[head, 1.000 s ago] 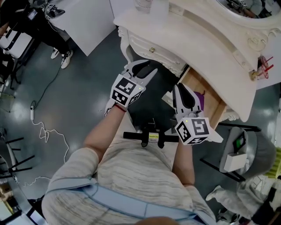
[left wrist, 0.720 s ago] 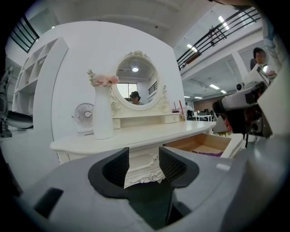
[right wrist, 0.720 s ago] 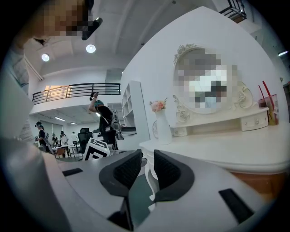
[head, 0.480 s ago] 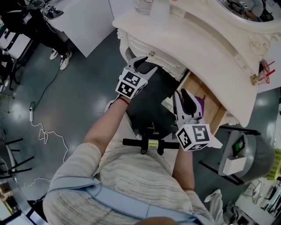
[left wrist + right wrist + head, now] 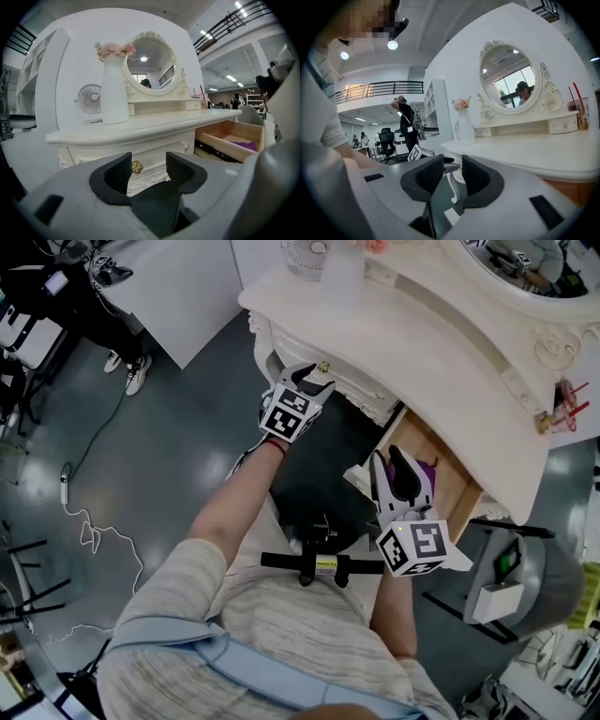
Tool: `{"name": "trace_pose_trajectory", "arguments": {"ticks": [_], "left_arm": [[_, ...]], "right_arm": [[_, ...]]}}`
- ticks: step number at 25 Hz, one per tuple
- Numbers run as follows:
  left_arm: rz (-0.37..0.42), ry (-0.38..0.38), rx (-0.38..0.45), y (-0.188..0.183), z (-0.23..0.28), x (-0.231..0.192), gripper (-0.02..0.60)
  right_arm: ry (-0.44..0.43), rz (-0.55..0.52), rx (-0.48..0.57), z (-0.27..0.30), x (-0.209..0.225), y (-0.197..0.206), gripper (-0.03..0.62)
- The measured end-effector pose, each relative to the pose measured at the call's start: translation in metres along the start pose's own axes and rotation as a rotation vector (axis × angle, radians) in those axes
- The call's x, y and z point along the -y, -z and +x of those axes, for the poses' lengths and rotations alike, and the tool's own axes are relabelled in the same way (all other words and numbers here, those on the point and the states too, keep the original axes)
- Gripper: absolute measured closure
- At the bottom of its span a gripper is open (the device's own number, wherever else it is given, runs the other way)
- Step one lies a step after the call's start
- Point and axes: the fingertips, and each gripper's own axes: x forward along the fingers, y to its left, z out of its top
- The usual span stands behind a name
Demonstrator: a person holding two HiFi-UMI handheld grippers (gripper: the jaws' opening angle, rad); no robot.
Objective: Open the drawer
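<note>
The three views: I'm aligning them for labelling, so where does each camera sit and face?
Head view: on the person's head, looking steeply down at the dresser and open drawer; shows both arms, left gripper, right gripper.
Left gripper view: on that gripper, facing the dresser front; its open jaws frame the knob ahead.
Right gripper view: on that gripper, looking along the dresser; shows its jaws, a sleeve.
Shared: both gripper views show vase and mirror.

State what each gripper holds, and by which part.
Nothing. Left gripper: jaws just opened, gold knob between them, untouched. Right gripper: jaws apart, empty.
</note>
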Motion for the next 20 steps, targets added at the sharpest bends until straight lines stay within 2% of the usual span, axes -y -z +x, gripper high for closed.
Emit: {"name": "trace_pose_trajectory", "arguments": {"ticks": [11, 17, 20], "left_arm": [[-0.051, -0.042, -0.075, 0.031, 0.038, -0.017, 0.359], [-0.048, -0.057, -0.138, 0.044, 0.054, -0.029, 0.362], [-0.045, -0.067, -0.137, 0.046, 0.059, -0.034, 0.379]], "right_arm": [[-0.003, 0.004, -0.014, 0.01, 0.011, 0.0, 0.508], [-0.003, 0.004, -0.019, 0.011, 0.016, -0.001, 0.508], [0.004, 0.009, -0.019, 0.01, 0.018, -0.001, 0.508]]}}
